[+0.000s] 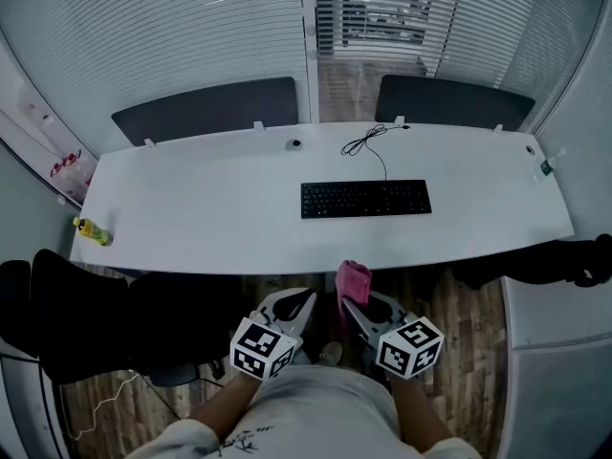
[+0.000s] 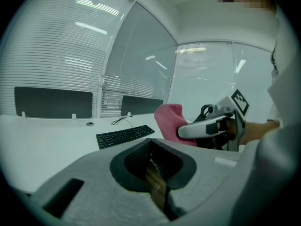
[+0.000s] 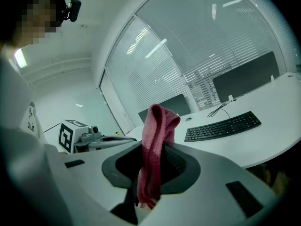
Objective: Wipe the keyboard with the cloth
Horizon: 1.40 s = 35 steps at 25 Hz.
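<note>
A long white counter (image 1: 210, 208) runs across an office, under windows with closed slatted blinds (image 1: 191, 27). Two dark divider panels (image 1: 206, 110) stand along its far edge, and the floor (image 1: 469, 304) on the near side is wood.

The left tongs (image 1: 299, 299) are held near the person's body, short of the counter's near edge. In the left gripper view their jaws are drawn together with only a thin slit between them and nothing in it. The right tongs (image 1: 349, 304) are just beside them to the right, at about the same height. Their jaws are closed on a pink cloth (image 1: 353, 280). In the right gripper view the cloth hangs folded between the jaws, with a rounded hump standing above them and loose ends trailing below. In the head view the cloth's top reaches the counter's near edge. Each pair of tongs carries a marker cube (image 1: 260, 349) at its near end, close to the person's light sleeves.

The black keyboard (image 1: 365, 199) lies flat on the counter beyond the tongs, right of centre and well apart from the cloth. Its thin black cable (image 1: 368, 142) curls away toward the far edge. A small round fitting (image 1: 295, 144) sits in the counter to the left of the cable. A yellow bottle (image 1: 93, 230) lies at the counter's near left corner. A black chair (image 1: 86, 314) stands on the floor to the left.
</note>
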Each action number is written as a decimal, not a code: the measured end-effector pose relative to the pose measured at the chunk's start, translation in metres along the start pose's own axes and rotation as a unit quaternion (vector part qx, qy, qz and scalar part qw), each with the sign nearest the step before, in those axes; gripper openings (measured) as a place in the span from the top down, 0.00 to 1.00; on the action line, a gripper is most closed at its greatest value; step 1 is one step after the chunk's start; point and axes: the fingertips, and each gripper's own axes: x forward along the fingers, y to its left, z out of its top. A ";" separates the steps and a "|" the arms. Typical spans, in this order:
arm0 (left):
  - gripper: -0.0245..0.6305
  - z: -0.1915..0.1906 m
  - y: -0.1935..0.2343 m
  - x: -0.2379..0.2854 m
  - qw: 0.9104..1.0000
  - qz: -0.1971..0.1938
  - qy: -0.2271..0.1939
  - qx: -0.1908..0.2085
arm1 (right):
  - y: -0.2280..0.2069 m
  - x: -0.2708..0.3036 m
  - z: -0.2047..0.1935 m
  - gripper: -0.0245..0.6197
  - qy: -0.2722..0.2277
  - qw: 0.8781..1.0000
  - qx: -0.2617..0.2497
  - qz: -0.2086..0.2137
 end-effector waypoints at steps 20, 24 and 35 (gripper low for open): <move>0.95 0.010 0.037 0.040 1.000 -0.027 0.003 -0.005 | -0.032 0.040 0.013 0.84 0.004 1.000 0.012 -0.023; 0.95 0.024 0.066 0.058 0.999 -0.037 0.005 -0.003 | -0.049 0.065 0.030 0.84 0.003 0.999 0.014 -0.036; 0.95 0.064 0.148 0.099 0.998 -0.056 -0.001 0.008 | -0.082 0.139 0.081 0.84 -0.007 0.998 0.008 -0.054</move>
